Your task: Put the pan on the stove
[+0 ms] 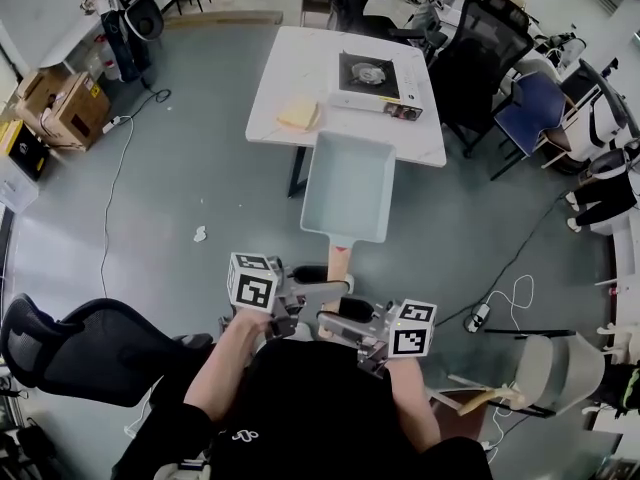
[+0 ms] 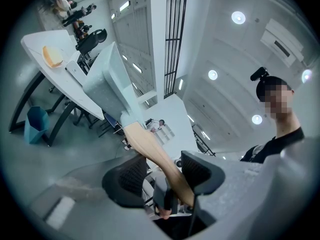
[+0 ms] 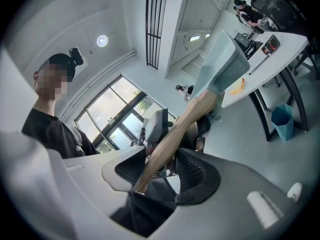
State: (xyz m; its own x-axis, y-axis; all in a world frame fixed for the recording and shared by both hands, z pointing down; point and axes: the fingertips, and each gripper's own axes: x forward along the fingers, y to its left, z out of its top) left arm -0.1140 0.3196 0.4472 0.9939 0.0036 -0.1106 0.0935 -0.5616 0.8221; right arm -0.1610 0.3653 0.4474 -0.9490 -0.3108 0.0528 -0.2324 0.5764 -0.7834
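A pale blue rectangular pan (image 1: 348, 188) with a wooden handle (image 1: 340, 260) hangs in the air over the floor, short of the white table (image 1: 290, 68). My left gripper (image 1: 308, 290) and right gripper (image 1: 340, 318) are both shut on the handle from opposite sides. The left gripper view shows the handle (image 2: 155, 151) running between the jaws of the left gripper (image 2: 165, 176) up to the pan (image 2: 107, 81). The right gripper view shows the same for the right gripper (image 3: 160, 169), handle (image 3: 175, 134) and pan (image 3: 222, 59). A black portable stove (image 1: 372, 80) sits on the table's far right.
A yellow pad (image 1: 298, 115) lies on the table near its front edge. Office chairs (image 1: 480, 58) crowd the table's right side. Cardboard boxes (image 1: 55, 103) stand at the left, and cables (image 1: 115, 198) trail over the floor. A blue bin (image 3: 285, 121) stands under the table.
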